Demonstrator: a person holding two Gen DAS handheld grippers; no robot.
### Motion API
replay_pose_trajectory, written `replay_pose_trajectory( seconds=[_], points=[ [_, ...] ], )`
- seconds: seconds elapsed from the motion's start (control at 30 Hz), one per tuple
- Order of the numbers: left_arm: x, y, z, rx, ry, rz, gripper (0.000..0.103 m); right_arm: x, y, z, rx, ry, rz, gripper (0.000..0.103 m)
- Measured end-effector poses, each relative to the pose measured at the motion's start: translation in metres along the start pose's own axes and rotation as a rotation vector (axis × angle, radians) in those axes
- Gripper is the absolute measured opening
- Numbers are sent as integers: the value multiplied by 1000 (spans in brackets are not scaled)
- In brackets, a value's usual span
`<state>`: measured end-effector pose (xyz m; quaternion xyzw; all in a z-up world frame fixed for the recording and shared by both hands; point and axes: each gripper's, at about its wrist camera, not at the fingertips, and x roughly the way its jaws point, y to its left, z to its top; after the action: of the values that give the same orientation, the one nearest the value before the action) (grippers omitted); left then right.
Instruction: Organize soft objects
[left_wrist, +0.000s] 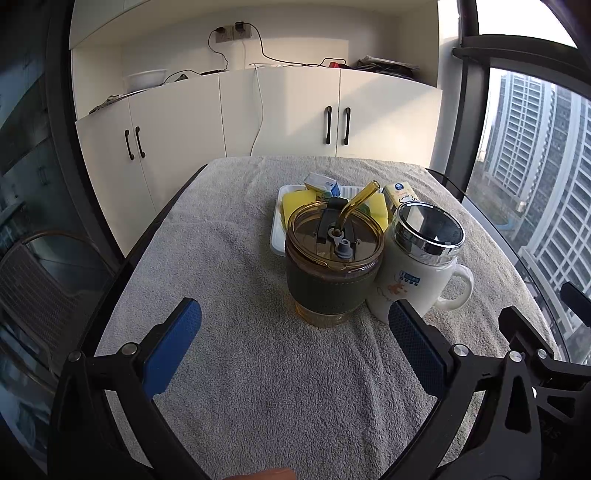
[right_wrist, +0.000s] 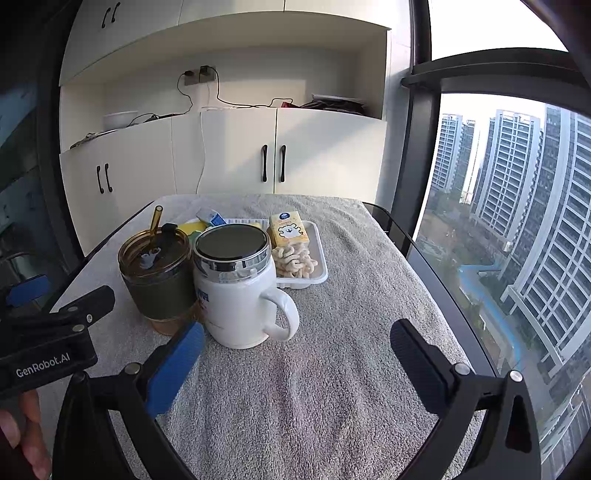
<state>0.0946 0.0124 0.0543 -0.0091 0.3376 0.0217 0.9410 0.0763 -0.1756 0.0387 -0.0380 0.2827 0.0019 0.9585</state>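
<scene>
A white tray (right_wrist: 320, 258) stands at the table's far middle. It holds yellow sponges (left_wrist: 295, 201), a cream knotted cloth (right_wrist: 293, 260), a yellow carton with a bear (right_wrist: 287, 229) and a small blue-and-white carton (left_wrist: 322, 183). My left gripper (left_wrist: 295, 317) is open and empty, just short of the amber tumbler (left_wrist: 332, 266). My right gripper (right_wrist: 297, 341) is open and empty, its left finger beside the white mug (right_wrist: 236, 288). The tumbler and mug hide part of the tray.
A grey towel (right_wrist: 314, 387) covers the table. The amber tumbler with a straw (right_wrist: 157, 273) and the lidded white mug (left_wrist: 417, 258) stand side by side in front of the tray. White cabinets (left_wrist: 280, 110) lie beyond the table, a window (right_wrist: 517, 221) to the right.
</scene>
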Motion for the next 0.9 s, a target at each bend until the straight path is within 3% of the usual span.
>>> replay_pose_trajectory(
  seconds=[0.9],
  points=[
    [2,2,0,-2,-3,-1,103,0,-2,-2,-10,5,10,103]
  ],
)
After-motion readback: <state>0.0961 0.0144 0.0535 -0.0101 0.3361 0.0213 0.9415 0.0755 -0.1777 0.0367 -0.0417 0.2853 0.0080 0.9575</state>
